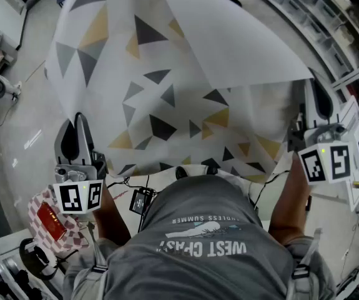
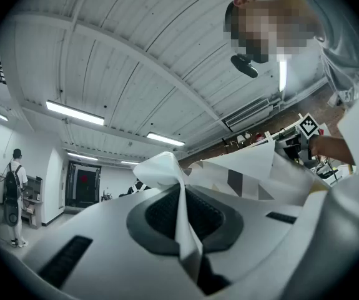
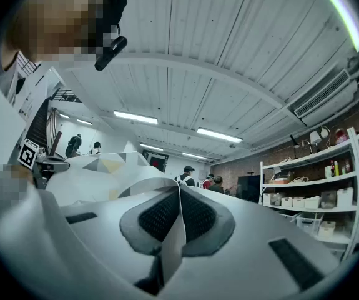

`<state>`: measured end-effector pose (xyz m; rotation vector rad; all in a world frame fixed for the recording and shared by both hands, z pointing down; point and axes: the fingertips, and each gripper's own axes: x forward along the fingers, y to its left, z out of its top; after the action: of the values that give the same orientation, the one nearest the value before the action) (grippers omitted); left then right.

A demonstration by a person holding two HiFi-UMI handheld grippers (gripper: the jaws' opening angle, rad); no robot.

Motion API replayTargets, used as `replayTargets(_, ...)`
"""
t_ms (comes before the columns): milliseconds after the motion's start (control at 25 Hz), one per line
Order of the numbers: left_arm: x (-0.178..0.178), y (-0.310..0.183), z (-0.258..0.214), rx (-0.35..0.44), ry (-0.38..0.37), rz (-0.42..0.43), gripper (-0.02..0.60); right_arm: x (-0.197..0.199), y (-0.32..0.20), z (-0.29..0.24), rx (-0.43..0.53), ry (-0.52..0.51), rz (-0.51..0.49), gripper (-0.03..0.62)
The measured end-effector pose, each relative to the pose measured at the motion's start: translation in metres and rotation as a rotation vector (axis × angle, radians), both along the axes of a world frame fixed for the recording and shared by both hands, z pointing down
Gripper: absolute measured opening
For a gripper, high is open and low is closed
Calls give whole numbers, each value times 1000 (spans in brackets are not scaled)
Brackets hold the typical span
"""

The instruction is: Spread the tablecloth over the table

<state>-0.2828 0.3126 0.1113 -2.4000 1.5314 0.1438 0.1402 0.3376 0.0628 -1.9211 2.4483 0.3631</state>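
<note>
1. Pale, glossy workshop floor surrounds the scene, with metal shelving along the right. No table top shows, because the cloth hides whatever lies under it.
2. Nearest, the person's grey printed T-shirt fills the bottom of the head view, with an arm reaching forward on either side.
3. Left gripper, smooth white plastic with dark ribbed pads, has its jaws closed on a thin pinch of the cloth's near edge. The pinch stands up crumpled between the pads.
4. Right gripper, the same make, is likewise clamped on the near edge, with a flat strip of cloth between its pads.
5. Between and beyond them hangs the thin white tablecloth printed with grey, black and mustard triangles. It is raised and billowing away from the person, sagging in soft folds.
6. Farthest, its far right portion is flipped over, showing a plain white underside.
7. Risk, as I judge it: so little fabric is gripped that a sharp flick could pull an edge free. If lowered now, the flipped part would probably land doubled, leaving the table's far side bare.
</note>
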Motion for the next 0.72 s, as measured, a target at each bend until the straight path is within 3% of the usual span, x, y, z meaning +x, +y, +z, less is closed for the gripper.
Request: replayTargets(720, -3, -2, 1, -16, -2, 30, 12, 2, 3, 7, -30, -81, 16, 14)
